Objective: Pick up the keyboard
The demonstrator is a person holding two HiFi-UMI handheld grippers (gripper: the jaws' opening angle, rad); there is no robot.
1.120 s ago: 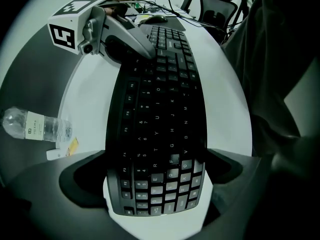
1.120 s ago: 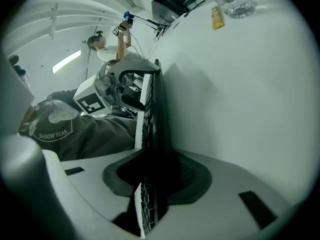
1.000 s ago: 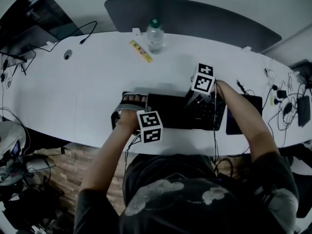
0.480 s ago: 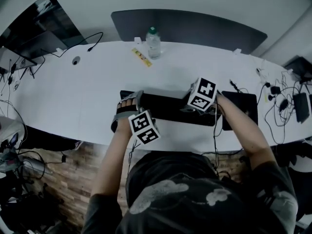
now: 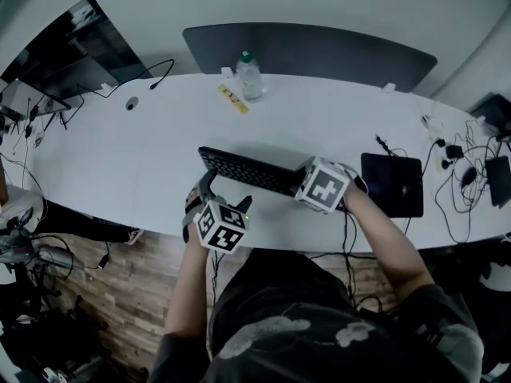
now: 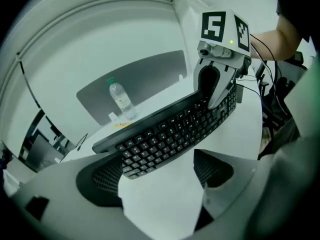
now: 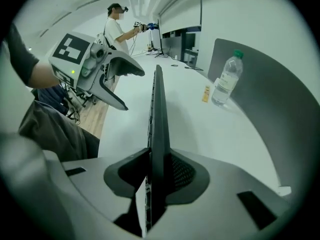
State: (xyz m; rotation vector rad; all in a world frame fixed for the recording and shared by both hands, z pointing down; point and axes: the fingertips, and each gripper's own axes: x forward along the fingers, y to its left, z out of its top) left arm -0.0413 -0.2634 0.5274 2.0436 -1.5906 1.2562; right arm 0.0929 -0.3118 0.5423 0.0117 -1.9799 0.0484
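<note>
1. Just ahead of the left gripper (image 6: 157,176), the near end of the keyboard (image 5: 251,170) sits by the left finger (image 6: 100,184). The fingers are apart and closing, and the pads are not pressing it.
2. Keyboard is held tilted above the table (image 5: 144,158), keys toward the person, and runs from the left fingers across to the right fingers.
3. Right gripper (image 7: 157,169): fingers (image 7: 187,176) clamped on the keyboard's other end, edge-on between them.
4. Bottle (image 5: 248,76) is well beyond both sets of fingertips.
</note>
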